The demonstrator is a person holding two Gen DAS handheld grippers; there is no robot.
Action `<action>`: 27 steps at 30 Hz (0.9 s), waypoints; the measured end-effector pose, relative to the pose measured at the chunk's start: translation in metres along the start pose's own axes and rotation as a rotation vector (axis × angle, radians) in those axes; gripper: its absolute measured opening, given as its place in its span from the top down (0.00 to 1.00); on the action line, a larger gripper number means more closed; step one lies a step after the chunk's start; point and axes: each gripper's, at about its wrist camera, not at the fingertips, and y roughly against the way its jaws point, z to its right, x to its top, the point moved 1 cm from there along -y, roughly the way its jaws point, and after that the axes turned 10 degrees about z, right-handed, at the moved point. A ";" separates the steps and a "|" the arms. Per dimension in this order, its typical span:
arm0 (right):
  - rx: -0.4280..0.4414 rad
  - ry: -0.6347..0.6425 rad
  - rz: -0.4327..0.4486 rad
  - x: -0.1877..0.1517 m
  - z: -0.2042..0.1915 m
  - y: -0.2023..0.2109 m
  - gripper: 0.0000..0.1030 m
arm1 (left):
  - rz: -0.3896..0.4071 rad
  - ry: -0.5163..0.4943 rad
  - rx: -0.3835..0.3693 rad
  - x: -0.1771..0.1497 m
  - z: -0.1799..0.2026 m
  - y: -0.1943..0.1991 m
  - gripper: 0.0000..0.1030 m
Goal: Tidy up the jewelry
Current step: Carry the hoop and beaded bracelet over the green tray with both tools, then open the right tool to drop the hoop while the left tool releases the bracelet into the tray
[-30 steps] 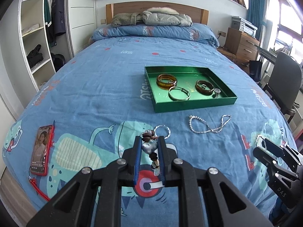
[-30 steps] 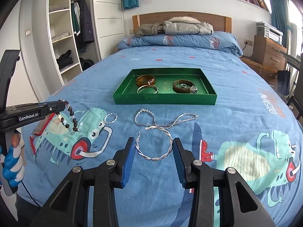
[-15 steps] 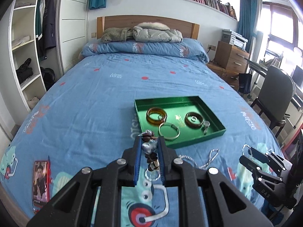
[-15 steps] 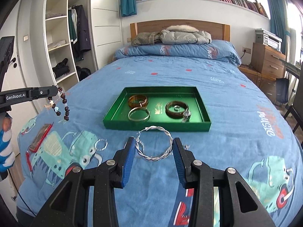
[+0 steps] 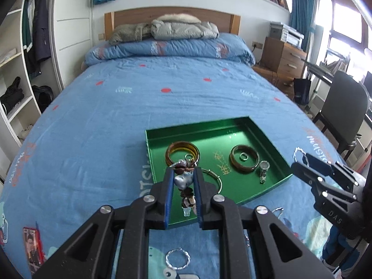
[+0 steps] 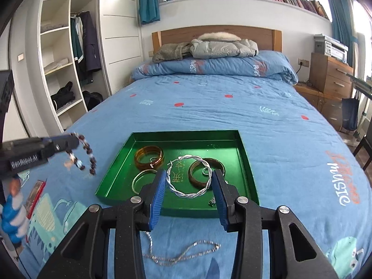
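My left gripper (image 5: pixel 183 181) is shut on a brown beaded bracelet (image 5: pixel 184 180) with a silver charm; it hangs above the near left edge of the green tray (image 5: pixel 267 139). In the right wrist view the beads (image 6: pixel 86 154) dangle left of the tray (image 6: pixel 111 165). My right gripper (image 6: pixel 188 182) is shut on a twisted silver bangle (image 6: pixel 189 179), held above the tray's near side. The tray holds an amber bangle (image 6: pixel 148 157), a thin gold bangle (image 6: pixel 139 181), a brown bangle (image 5: pixel 244 160), a small ring and a watch (image 5: pixel 264 171).
A silver chain (image 6: pixel 181 254) and a small silver hoop (image 5: pixel 177 258) lie on the blue bedspread near me. A red phone (image 5: pixel 32 246) lies at the left. Shelves stand left, a chair (image 5: pixel 339 107) and drawers right.
Both grippers have risen and moved forward from the near bedspread to the tray, each still holding its piece. The chain and hoop stayed behind on the bed.
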 end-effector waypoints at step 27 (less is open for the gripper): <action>-0.006 0.111 -0.177 -0.049 -0.016 -0.126 0.60 | -0.156 0.012 0.027 -0.059 -0.003 -0.124 0.84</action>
